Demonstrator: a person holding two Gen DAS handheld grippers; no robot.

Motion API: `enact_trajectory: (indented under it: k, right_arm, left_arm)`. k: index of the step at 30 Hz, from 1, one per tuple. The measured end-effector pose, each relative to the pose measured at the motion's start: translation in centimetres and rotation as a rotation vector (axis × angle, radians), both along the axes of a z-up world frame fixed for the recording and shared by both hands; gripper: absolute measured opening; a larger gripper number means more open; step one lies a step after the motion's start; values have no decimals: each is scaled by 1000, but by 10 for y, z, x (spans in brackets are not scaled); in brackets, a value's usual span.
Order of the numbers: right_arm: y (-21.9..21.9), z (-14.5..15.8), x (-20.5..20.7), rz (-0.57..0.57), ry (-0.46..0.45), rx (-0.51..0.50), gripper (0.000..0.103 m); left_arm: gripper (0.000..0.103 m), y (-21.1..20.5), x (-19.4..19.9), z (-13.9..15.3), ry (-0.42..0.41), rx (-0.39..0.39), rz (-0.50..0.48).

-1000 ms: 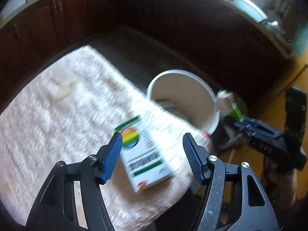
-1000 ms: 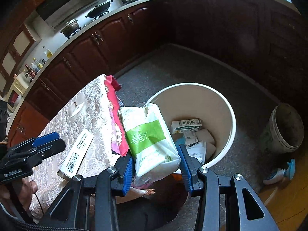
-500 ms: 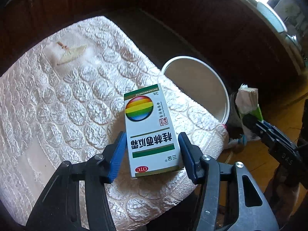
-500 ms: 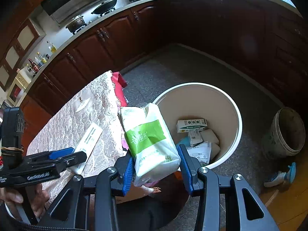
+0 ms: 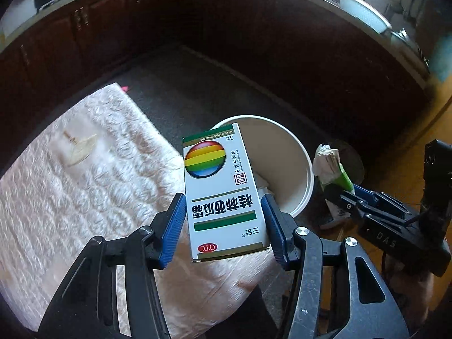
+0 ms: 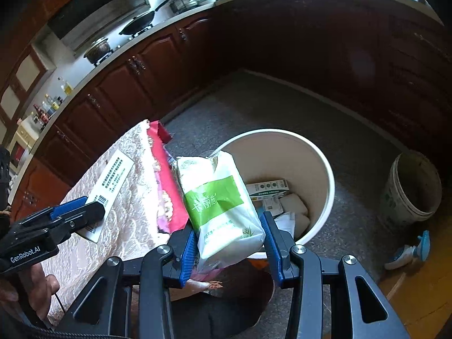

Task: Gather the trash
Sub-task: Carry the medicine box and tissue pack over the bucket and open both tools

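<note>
Between the left gripper (image 5: 223,223) pads sat one medicine box (image 5: 221,195), clamped; the right gripper (image 6: 228,247) grasped one tissue pack (image 6: 220,206).

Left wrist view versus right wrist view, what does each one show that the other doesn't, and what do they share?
Only the left wrist view shows the box's rainbow front, clamped in the left gripper, and a pale scrap lying on the tablecloth.

Only the right wrist view shows the trash inside the bin, a second bucket on the floor, and the box's barcode side.

Both show the bin, the tablecloth, the box, and the green-and-white pack held in the right gripper.
</note>
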State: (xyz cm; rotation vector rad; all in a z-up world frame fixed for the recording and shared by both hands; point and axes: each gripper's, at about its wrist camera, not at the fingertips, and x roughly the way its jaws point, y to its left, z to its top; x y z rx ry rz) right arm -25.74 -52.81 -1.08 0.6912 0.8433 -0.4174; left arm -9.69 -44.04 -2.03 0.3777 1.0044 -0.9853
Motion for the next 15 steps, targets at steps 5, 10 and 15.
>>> enact_trajectory:
  k: [5,10,15]
  right_arm:
    - [-11,-9,-5,-32,17,16,41]
    - [-23,-20,-7,-63,35,34,41]
    - [-35,-35,-6,-93,58,60,41]
  left_arm:
    - [53,-23,-10,-5,-16,19,-30]
    - [53,-44,-8,-14,-17,27,-49]
    - [53,-57,-11,-23,17,29,-62]
